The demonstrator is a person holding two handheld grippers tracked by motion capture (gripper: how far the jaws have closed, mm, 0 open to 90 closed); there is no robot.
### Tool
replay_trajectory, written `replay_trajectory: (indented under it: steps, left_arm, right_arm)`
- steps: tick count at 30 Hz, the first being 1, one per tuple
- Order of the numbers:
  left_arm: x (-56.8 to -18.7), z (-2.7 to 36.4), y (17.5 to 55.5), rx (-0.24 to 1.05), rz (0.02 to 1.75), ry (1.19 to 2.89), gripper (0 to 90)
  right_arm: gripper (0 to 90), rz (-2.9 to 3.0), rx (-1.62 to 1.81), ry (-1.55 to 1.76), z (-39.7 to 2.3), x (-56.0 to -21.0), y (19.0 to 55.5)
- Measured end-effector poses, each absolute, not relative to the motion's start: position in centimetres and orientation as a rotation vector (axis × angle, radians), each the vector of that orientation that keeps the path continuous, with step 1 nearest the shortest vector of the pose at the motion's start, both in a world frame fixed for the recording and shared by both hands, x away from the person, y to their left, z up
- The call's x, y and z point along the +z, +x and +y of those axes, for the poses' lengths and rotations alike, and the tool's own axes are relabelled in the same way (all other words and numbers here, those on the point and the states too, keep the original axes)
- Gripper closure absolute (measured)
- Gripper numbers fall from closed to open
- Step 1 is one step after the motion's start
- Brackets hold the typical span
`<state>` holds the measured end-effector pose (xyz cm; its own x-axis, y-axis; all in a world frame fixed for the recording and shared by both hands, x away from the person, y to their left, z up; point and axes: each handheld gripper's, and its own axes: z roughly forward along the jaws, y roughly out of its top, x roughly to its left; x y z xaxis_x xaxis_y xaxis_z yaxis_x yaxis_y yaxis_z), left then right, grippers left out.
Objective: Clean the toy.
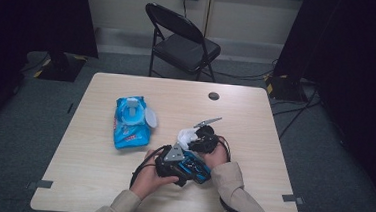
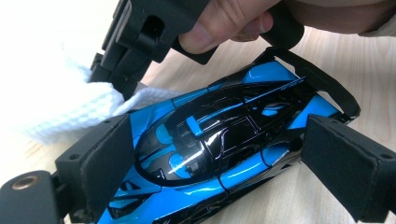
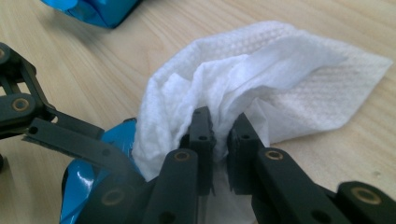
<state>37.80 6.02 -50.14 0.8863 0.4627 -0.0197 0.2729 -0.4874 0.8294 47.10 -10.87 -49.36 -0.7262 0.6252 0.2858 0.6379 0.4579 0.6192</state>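
1. Toy car (image 2: 219,140): hard plastic, high-gloss blue and black, smooth, with bright highlights.
2. Wipe (image 3: 261,79): white nonwoven cloth, matt, soft, finely dimpled weave, crumpled into folds.
3. Left gripper (image 2: 210,154): matt black plastic; fingers (image 2: 345,168) faced with dull, slightly fuzzy foam pads.
4. Right gripper (image 3: 222,140): matt black plastic links, brass-coloured metal rivets.
5. Table (image 1: 255,115): pale wood-grain laminate, smooth, low sheen.
6. Wipes pack (image 1: 130,124): shiny blue plastic film, wrinkled; white smooth plastic lid.

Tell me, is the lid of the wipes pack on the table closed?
No, the wipes pack lies with its round lid flipped open to one side.
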Motion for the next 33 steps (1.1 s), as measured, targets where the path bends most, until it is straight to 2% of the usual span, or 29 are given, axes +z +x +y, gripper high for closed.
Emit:
replay_trajectory:
  steps: [10,33]
  left_arm:
    - [-50.2,6.1,37.8,0.257,0.523,2.107,10.0]
    - [-50.1,6.1,37.9,0.253,0.522,2.112,10.6]
  right_arm:
    - [85.1,-2.631,-1.248,-1.165,-11.8,-48.2,46.9]
    - [85.6,-2.612,-1.342,-1.256,-18.2,-45.7,43.7]
